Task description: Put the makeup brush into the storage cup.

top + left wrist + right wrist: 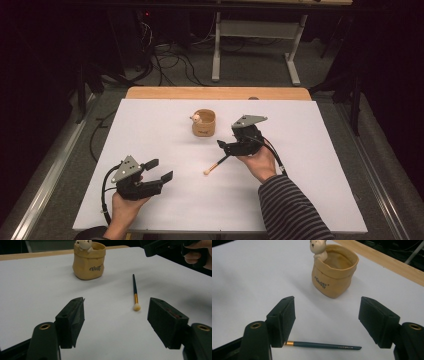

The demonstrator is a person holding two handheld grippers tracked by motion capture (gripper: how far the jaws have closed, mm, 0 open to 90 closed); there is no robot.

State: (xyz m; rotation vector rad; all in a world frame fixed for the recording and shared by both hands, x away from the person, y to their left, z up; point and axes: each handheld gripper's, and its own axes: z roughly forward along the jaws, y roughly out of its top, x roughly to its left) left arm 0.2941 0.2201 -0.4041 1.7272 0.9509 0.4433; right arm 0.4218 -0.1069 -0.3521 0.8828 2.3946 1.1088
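On my left, the left gripper [159, 169] sits low over the near part of the white table [310, 190], its jaws spread wide with nothing between them. Through the left gripper view I look past those jaws at a small makeup brush [135, 294] lying flat on the sheet, pale tip toward me, dark handle running away. Farther back stands a tan ceramic pot [89, 262] shaped like a sack, with a little bear figure [84, 244] peeking over its rim. Moving right in the high view, the brush [216, 164] lies just in front of the right gripper [223, 146], near the pot [203, 123] but apart from it. My right gripper is also wide open and empty; in its own view the brush [324, 345] lies on the table below the jaws, its gold ferrule tucked behind the left jaw.
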